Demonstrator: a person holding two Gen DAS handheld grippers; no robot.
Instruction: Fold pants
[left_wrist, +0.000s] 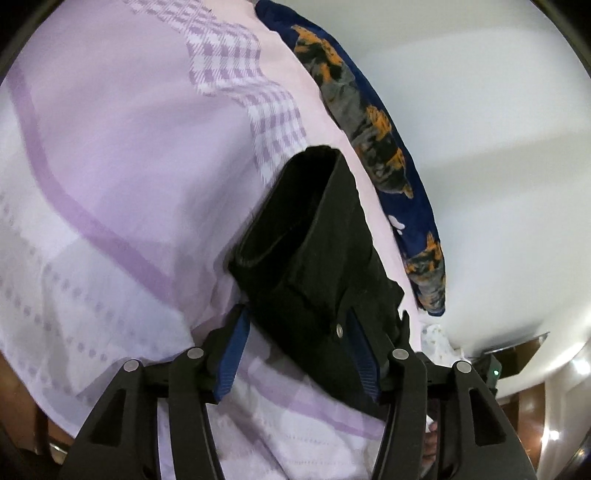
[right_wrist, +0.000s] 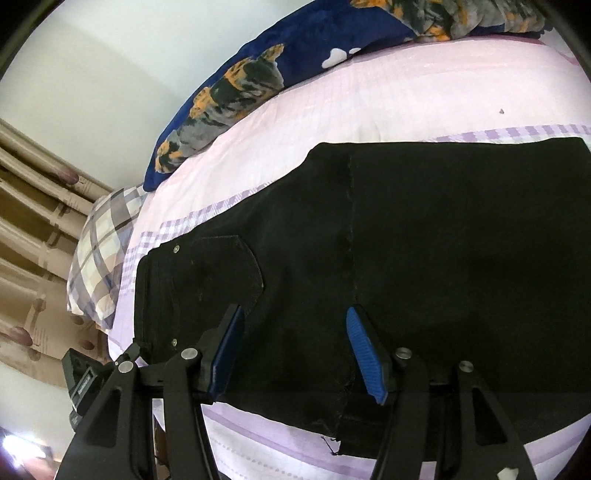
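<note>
Black pants (right_wrist: 406, 236) lie folded on a pale lilac bedsheet (right_wrist: 369, 92). In the right wrist view the waistband with rivets and a back pocket (right_wrist: 225, 273) is at the left, and the leg end reaches right. My right gripper (right_wrist: 293, 354) is open, its blue pads just above the near part of the pants. In the left wrist view the pants (left_wrist: 317, 251) show end-on as a stacked fold. My left gripper (left_wrist: 295, 350) is open, its fingers on either side of the waistband end.
A dark blue cat-print blanket (right_wrist: 258, 74) lies along the far side of the bed by the white wall. A plaid pillow (right_wrist: 99, 254) sits at the left near brown curtains (right_wrist: 33, 229). The bedsheet (left_wrist: 110, 166) spreads wide to the left in the left wrist view.
</note>
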